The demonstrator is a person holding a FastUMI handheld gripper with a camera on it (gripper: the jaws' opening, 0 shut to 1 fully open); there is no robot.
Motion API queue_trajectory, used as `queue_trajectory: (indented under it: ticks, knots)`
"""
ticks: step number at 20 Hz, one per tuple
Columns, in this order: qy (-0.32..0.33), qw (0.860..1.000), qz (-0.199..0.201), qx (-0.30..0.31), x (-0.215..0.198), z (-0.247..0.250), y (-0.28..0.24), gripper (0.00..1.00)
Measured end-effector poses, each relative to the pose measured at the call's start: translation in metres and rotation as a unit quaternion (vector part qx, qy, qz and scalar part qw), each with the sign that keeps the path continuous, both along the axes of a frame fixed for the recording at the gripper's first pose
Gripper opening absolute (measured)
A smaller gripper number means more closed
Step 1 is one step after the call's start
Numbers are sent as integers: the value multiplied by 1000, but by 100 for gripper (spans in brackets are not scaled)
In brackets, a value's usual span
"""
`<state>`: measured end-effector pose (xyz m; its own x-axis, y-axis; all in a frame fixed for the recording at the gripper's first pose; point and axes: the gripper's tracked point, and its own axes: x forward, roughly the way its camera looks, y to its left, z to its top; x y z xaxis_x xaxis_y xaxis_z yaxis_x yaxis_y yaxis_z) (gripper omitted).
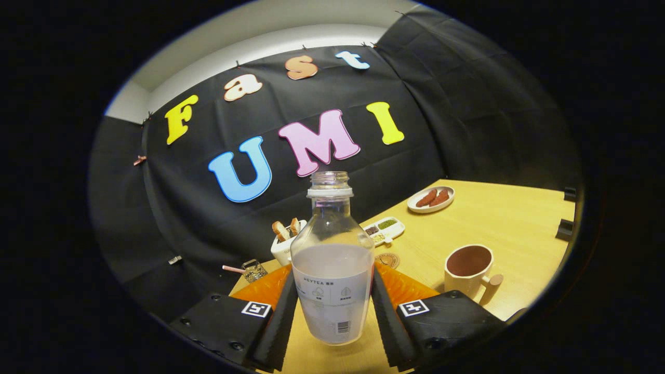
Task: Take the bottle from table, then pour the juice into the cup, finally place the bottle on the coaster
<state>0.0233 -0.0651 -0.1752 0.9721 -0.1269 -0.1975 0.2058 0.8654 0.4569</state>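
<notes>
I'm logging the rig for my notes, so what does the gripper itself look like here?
The gripper has two long fingers with ribbed inner pads. Behind each finger sits a dark, boxy block with visible screws, and each block carries a small square black-and-white marker. Translucent orange ridged parts sit above the blocks.

The clear plastic bottle with a white label (332, 270) stands between the gripper (332, 311) fingers and hides part of the round brown coaster (388, 259) and of the white square holder with biscuits (284, 244) beyond it. The small glass with a striped straw (253, 270) is too small to make out. Whether the pads press the bottle cannot be told.
</notes>
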Motion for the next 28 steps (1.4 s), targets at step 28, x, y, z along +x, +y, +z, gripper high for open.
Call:
queue_trajectory:
  ticks: [28]
  knots:
    - [31,896,-91,433,12,-69,-48,74]
